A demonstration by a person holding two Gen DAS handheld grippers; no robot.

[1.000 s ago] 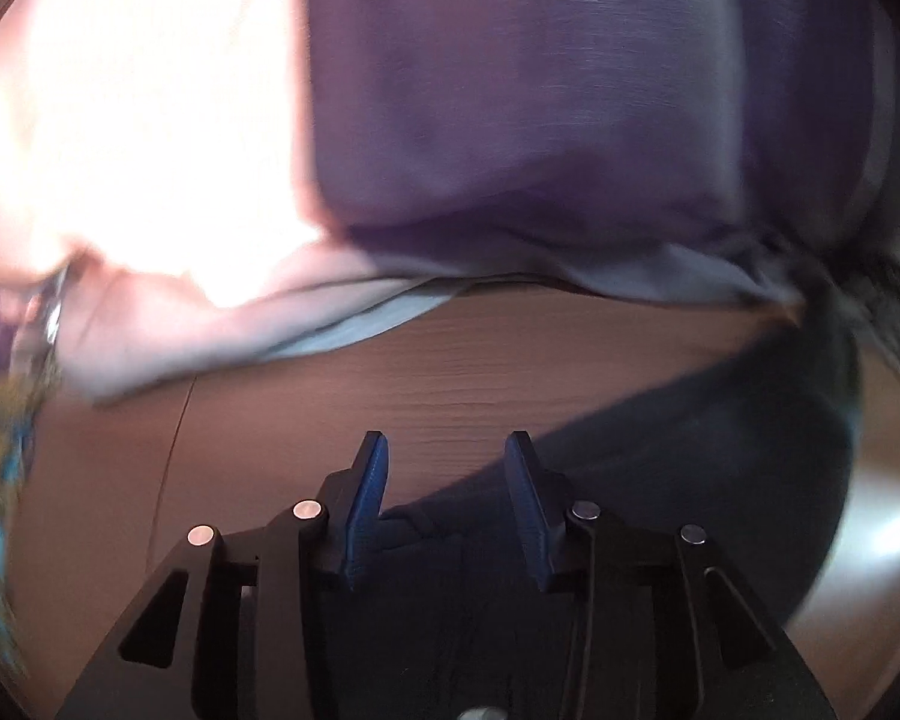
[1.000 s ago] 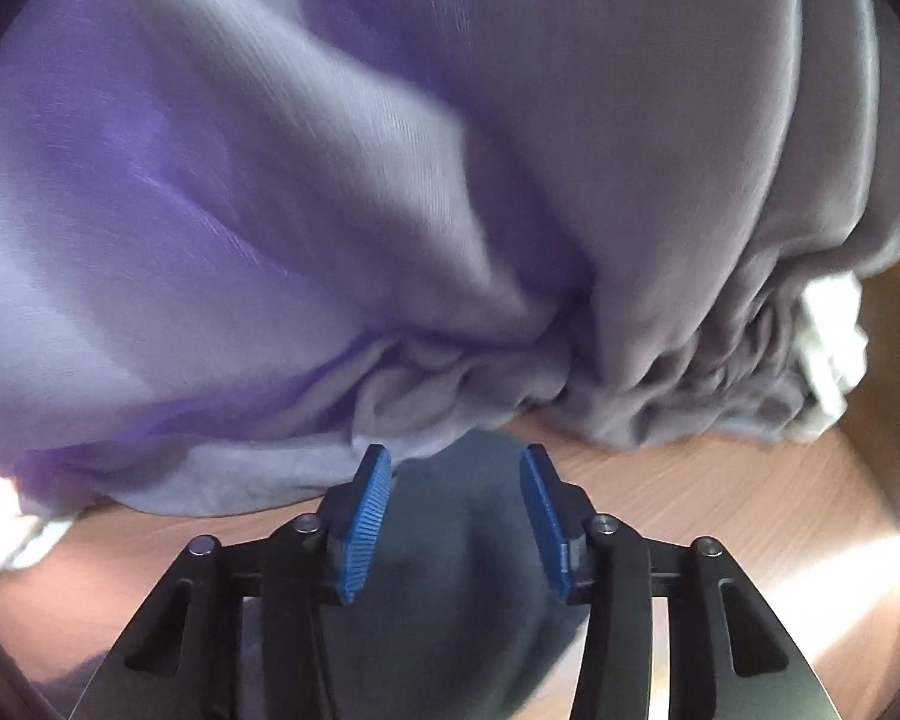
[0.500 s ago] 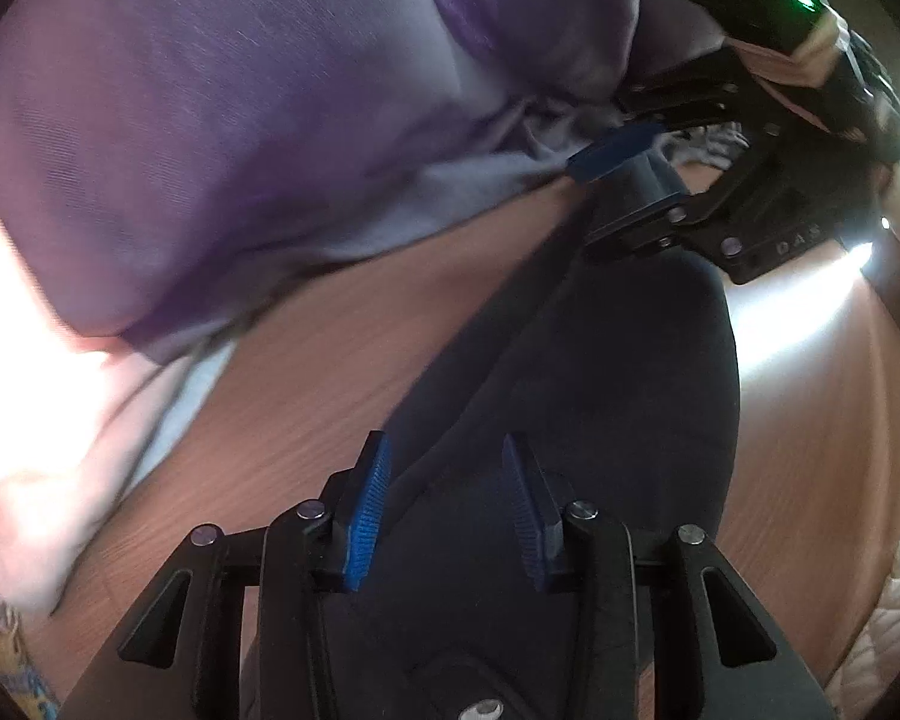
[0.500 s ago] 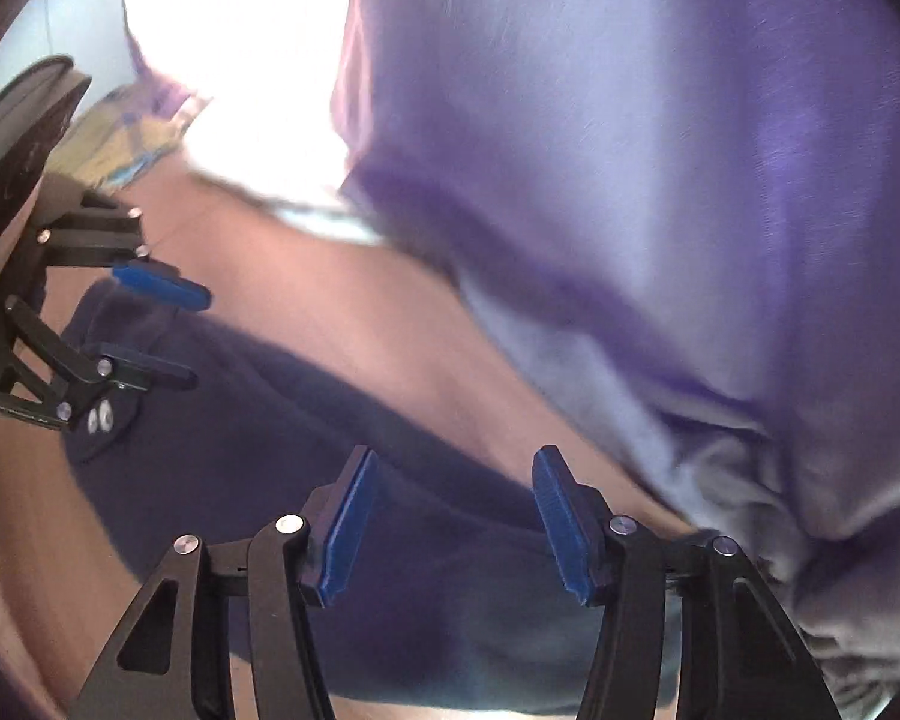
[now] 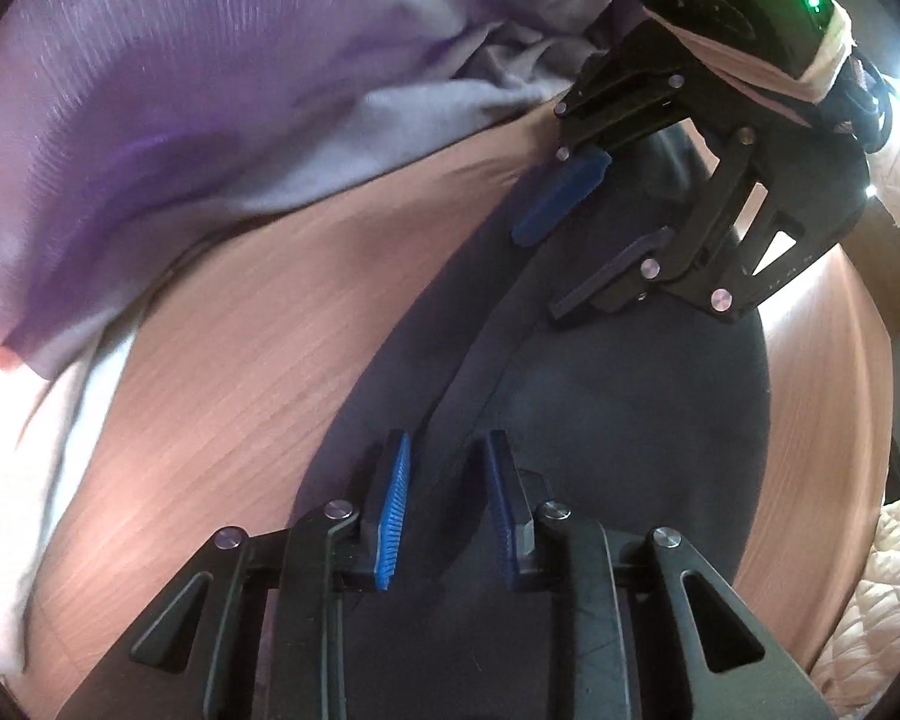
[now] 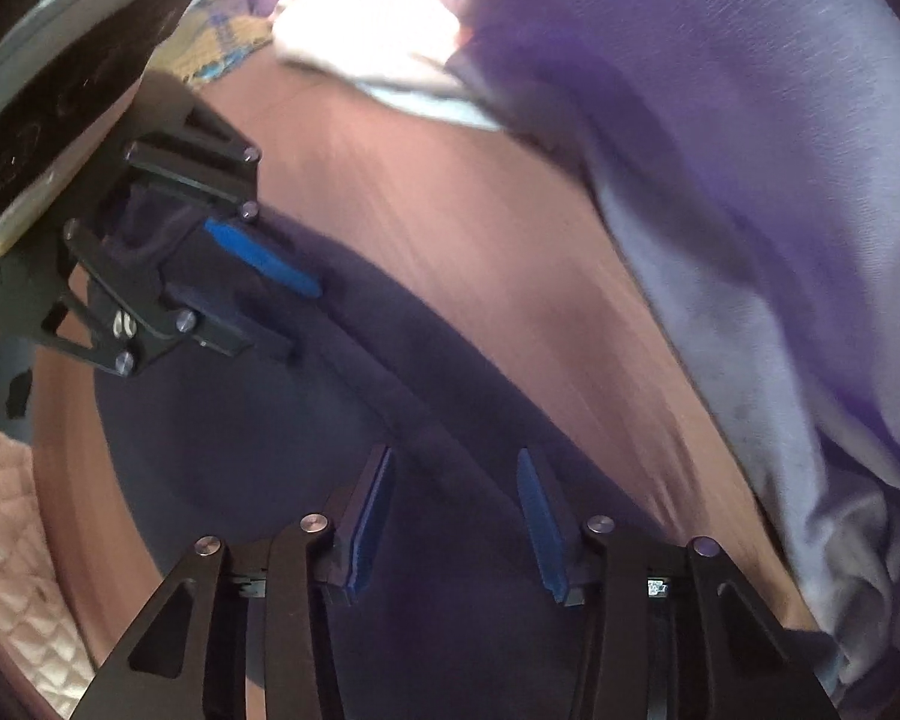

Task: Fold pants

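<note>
Both grippers [image 5: 447, 498] [image 6: 459, 516] lower over pants [image 5: 600, 420]

A wood-grain bench [image 5: 228, 360] carries dark navy pants [image 5: 618, 420] spread flat across it. A purple-grey cloth heap [image 5: 210, 90] lies on the bench just beside them, bare wood between.

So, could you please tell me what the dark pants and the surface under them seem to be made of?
The dark pants look like a soft, matte knit, probably jersey or fleece: no sheen, limp folds, a raised seam. The tabletop looks like wood or wood-look laminate, smooth and faintly glossy: fine parallel grain lines and a bright reflection.
</note>
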